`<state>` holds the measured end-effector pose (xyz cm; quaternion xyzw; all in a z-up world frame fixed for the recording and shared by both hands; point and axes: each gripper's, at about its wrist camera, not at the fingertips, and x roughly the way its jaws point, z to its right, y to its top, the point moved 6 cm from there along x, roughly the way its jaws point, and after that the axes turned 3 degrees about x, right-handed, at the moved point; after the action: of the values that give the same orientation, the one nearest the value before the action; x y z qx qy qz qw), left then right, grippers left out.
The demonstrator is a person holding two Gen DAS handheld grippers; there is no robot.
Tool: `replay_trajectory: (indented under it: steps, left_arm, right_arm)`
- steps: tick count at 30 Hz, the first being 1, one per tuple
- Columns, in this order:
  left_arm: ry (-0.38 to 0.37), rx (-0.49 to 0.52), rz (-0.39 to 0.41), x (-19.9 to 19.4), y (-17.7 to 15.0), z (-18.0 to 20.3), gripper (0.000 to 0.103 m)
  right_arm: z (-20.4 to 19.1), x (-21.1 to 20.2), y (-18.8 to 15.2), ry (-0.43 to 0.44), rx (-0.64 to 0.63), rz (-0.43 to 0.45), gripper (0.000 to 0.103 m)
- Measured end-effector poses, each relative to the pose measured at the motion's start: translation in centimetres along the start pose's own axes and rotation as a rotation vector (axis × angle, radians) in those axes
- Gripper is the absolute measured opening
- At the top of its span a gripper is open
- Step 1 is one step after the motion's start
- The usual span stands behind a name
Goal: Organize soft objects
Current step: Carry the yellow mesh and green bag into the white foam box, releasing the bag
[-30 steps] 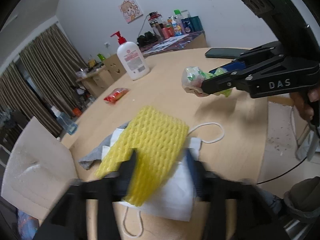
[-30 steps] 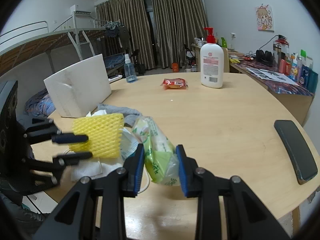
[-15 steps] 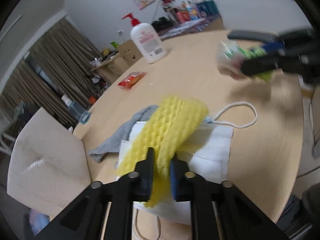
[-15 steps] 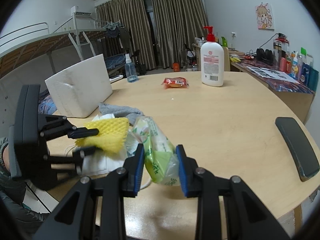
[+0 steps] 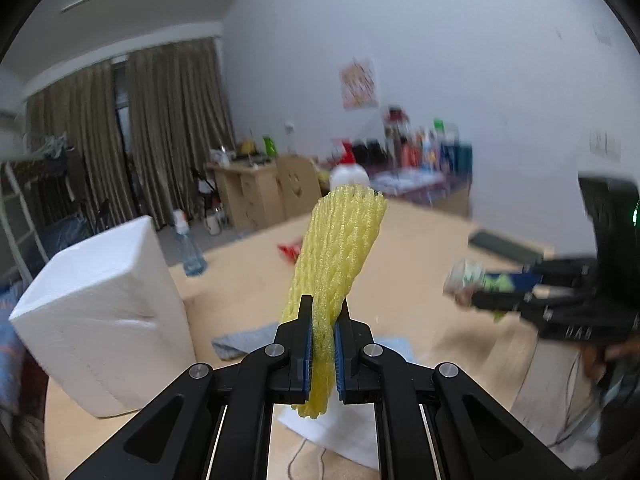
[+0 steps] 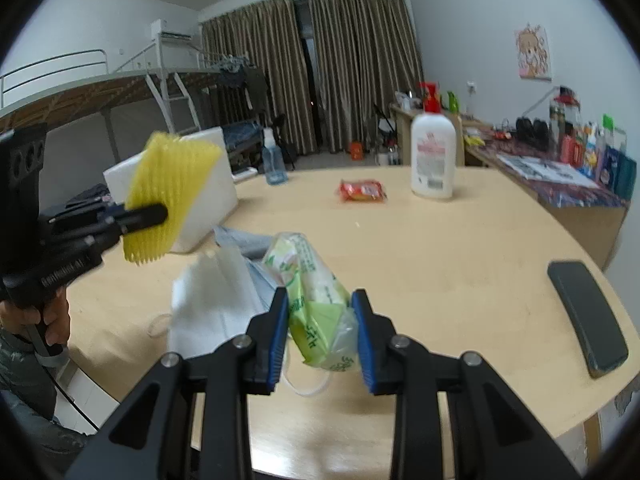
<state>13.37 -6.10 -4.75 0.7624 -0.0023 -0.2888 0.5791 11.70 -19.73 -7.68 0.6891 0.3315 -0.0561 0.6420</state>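
Item: yellow foam net point(image 5: 336, 272), pinched flat in my left gripper point(image 5: 323, 338) and lifted clear above the white foam box point(image 5: 100, 312) for stowing; tissue pack point(image 6: 316, 300), clamped in my right gripper point(image 6: 320, 336) beside that box, awaiting its turn.

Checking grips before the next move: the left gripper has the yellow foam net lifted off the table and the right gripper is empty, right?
Not quite. The right gripper is not empty: it is shut on a green tissue pack, as the right wrist view shows. The left gripper does hold the yellow foam net off the table.
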Motion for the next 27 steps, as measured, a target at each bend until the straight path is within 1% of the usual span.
replay_trajectory:
  steps: [2,6,9,12,16,19,21,24,27]
  left_arm:
    - [0.008,-0.038,0.037,-1.2,0.6,-0.8,0.009]
    - [0.07,-0.101,0.106,-4.1,1.2,-2.6,0.009]
    - [0.097,-0.149,0.131,-5.9,1.2,-3.9,0.009]
    - [0.141,-0.192,0.159,-7.8,0.9,-5.5,0.009]
    - [0.218,-0.225,0.177,-9.9,0.5,-7.9,0.009]
    - [0.261,-0.249,0.186,-11.0,0.2,-9.8,0.009]
    - [0.302,-0.267,0.192,-11.7,0.1,-11.3,0.009]
    - [0.343,-0.298,0.199,-12.3,0.1,-13.5,0.009]
    - [0.369,-0.324,0.19,-12.6,-0.2,-15.7,0.009]
  right_arm:
    - [-1.3,-0.5,1.0,0.015,-0.013,0.028,0.035]
    - [-4.2,-1.1,2.8,0.062,-0.043,0.077,0.035]
    - [-6.9,-1.2,4.0,0.103,-0.077,0.102,0.035]
    - [-9.5,-0.9,5.1,0.135,-0.113,0.12,0.035]
    - [-12.8,-0.2,6.7,0.17,-0.171,0.14,0.035]
    - [-14.9,0.7,8.4,0.189,-0.201,0.161,0.035]
    - [-15.9,1.6,9.5,0.196,-0.214,0.161,0.035]
    - [-17.1,2.7,11.0,0.206,-0.228,0.169,0.035]
    - [-18.2,4.3,12.7,0.226,-0.23,0.166,0.035]
